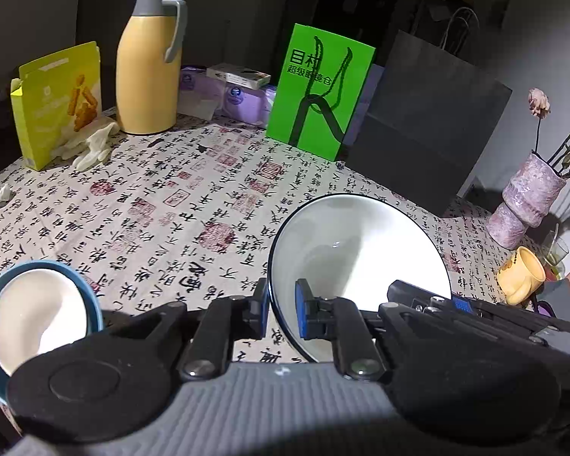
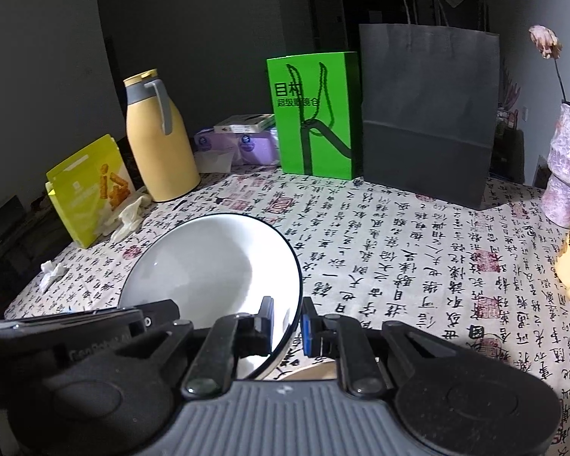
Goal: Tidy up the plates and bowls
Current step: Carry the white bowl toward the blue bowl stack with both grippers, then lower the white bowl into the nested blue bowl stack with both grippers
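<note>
Blue-padded fingers (image 1: pixel 302 313) of the left gripper (image 1: pixel 283 311) are clamped narrowly on the near rim of the white bowl (image 1: pixel 361 250); the right gripper (image 2: pixel 288 323) is pinched on the opposite rim of the same bowl (image 2: pixel 216 266). Two opposed grips are judged to keep the wide, tilted bowl steady above the calligraphy tablecloth (image 2: pixel 399 258). Only the left view shows a blue bowl (image 1: pixel 38 315) lower left; only the right view shows a tan rim beneath.

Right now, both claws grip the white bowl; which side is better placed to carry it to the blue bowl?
Left. The blue bowl sits beside the left claw; the right claw holds the white bowl's far rim.
</note>
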### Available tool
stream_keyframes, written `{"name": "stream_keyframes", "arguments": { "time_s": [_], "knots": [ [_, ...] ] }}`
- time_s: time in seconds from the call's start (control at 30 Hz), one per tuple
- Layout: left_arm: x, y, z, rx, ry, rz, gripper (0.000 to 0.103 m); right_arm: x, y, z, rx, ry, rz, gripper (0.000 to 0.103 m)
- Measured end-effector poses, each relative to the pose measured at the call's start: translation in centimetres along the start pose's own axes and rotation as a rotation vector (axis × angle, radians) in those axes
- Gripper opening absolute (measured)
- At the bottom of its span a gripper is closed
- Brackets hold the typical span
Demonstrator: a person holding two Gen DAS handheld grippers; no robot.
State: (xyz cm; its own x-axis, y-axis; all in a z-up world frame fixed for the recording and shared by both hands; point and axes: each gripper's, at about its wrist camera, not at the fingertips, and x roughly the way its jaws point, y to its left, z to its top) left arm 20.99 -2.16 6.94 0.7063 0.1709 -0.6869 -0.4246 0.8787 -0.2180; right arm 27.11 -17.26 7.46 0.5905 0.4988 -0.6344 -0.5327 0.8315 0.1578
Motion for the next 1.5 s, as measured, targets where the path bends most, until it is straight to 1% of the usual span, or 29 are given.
{"name": "stream_keyframes", "arguments": {
  "time_s": [0.4, 0.73, 1.5],
  "knots": [
    [-2.6, 3.0, 0.0, -0.020, -0.031, 0.025, 0.014, -0.8, 3.3, -0.1, -0.031, -0.012, 0.034, 0.014],
    [-4.2, 6.3, -0.2, -0.051, -0.047, 0.055, 0.014, -0.7, 6.4, -0.4, -0.059, -0.007, 0.073, 0.014],
    [-5.6, 13.0, -1.0, -0.129, -0.050, 0.111, 0.014, 1.0, 12.3, -1.7, -0.123, 0.043, 0.143, 0.014]
  ]
}}
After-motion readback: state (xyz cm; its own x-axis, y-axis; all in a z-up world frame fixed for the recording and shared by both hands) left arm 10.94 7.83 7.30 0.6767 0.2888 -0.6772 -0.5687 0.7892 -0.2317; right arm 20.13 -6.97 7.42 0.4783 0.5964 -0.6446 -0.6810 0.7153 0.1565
